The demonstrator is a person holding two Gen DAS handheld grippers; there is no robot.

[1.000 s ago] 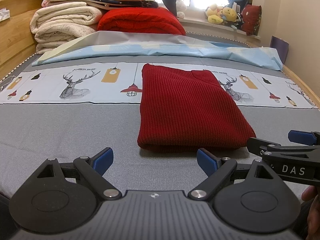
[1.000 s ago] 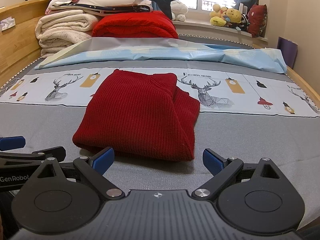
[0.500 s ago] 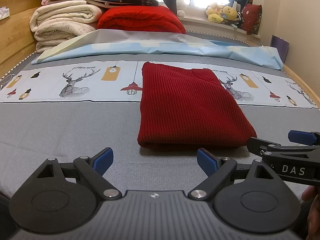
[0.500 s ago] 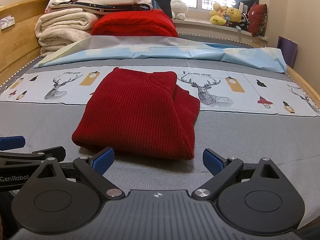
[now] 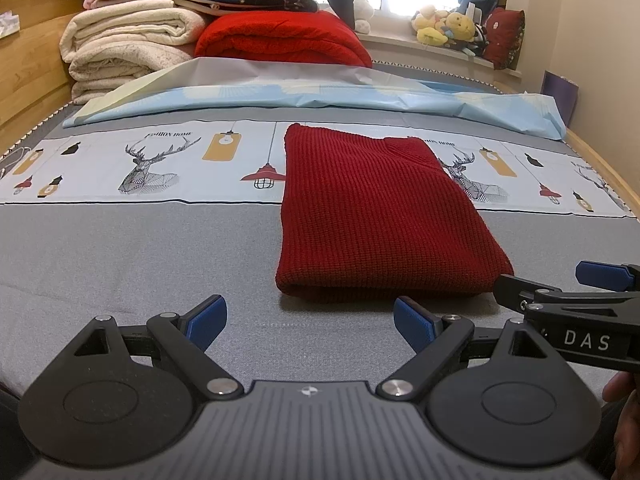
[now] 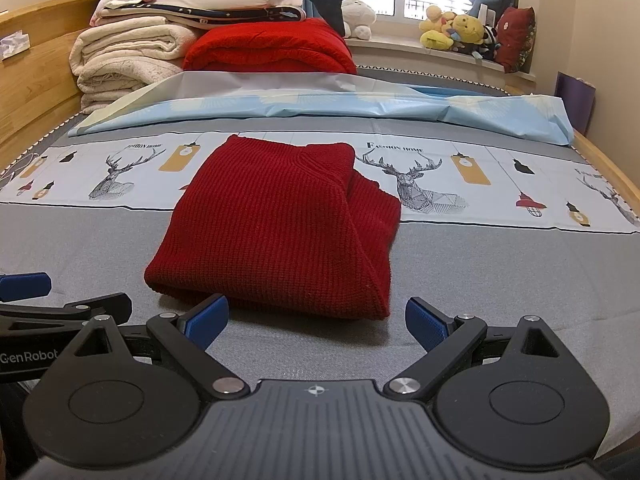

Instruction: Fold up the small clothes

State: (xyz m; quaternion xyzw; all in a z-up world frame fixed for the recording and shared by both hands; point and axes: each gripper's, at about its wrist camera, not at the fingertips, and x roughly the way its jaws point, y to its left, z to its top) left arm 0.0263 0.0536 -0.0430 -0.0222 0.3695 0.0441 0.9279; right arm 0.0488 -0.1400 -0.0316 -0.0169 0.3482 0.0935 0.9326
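Folded red sweater (image 5: 380,216) on the bed (image 5: 120,256), just beyond each wide-spread, empty hand-held gripper, left (image 5: 310,318) and right (image 6: 316,322).

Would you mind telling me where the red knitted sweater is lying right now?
The red knitted sweater lies folded on the grey bed cover, its far end over the deer-print strip, just ahead of both open tongs: right of centre in the left wrist view, left of centre in the right.

Left hand-held gripper (image 5: 310,322) held low with blue fingers spread wide, right hand-held gripper (image 6: 316,320) level beside it, likewise wide apart, both empty
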